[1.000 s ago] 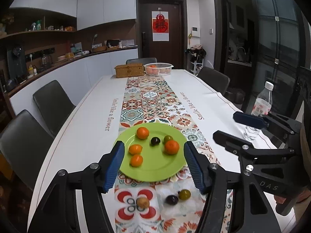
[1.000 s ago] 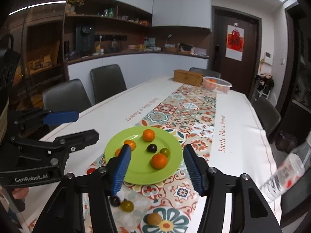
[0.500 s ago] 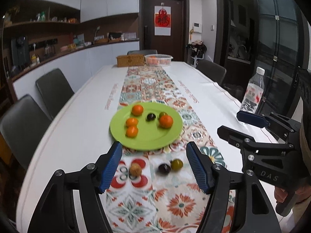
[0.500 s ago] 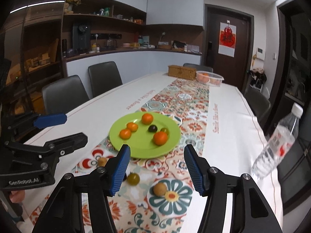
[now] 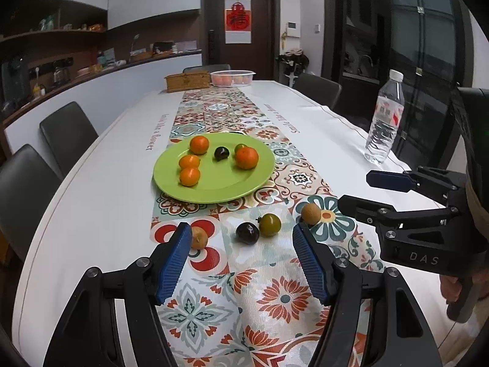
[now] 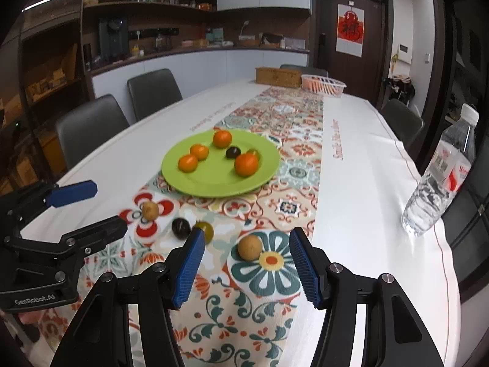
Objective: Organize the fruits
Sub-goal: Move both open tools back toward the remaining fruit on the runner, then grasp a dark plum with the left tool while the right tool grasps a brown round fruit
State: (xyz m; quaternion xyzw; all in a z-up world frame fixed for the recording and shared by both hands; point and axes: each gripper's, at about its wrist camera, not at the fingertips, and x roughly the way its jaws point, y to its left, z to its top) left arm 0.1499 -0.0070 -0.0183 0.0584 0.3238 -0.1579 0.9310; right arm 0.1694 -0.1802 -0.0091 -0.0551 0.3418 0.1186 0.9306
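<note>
A green plate [image 5: 220,188] [image 6: 214,185] on the patterned runner holds several oranges, a dark plum [image 5: 221,153] and a green fruit. In front of it on the runner lie a brown fruit [image 5: 198,238] [image 6: 150,210], a dark plum [image 5: 247,233] [image 6: 180,227], a green tomato [image 5: 270,224] [image 6: 206,229] and another brown fruit [image 5: 310,213] [image 6: 250,246]. My left gripper [image 5: 241,263] is open and empty, just short of the loose fruits. My right gripper [image 6: 244,263] is open and empty, with the right brown fruit between its fingertips' line.
A water bottle [image 5: 384,122] [image 6: 440,177] stands near the table's right edge. A wicker box [image 5: 187,81] and a white basket of oranges [image 5: 233,78] sit at the far end. Chairs [image 5: 65,131] line the left side.
Both grippers have pulled back toward the near end of the table. The plate looks farther away and the loose fruits have come into full view. Both stay open.
</note>
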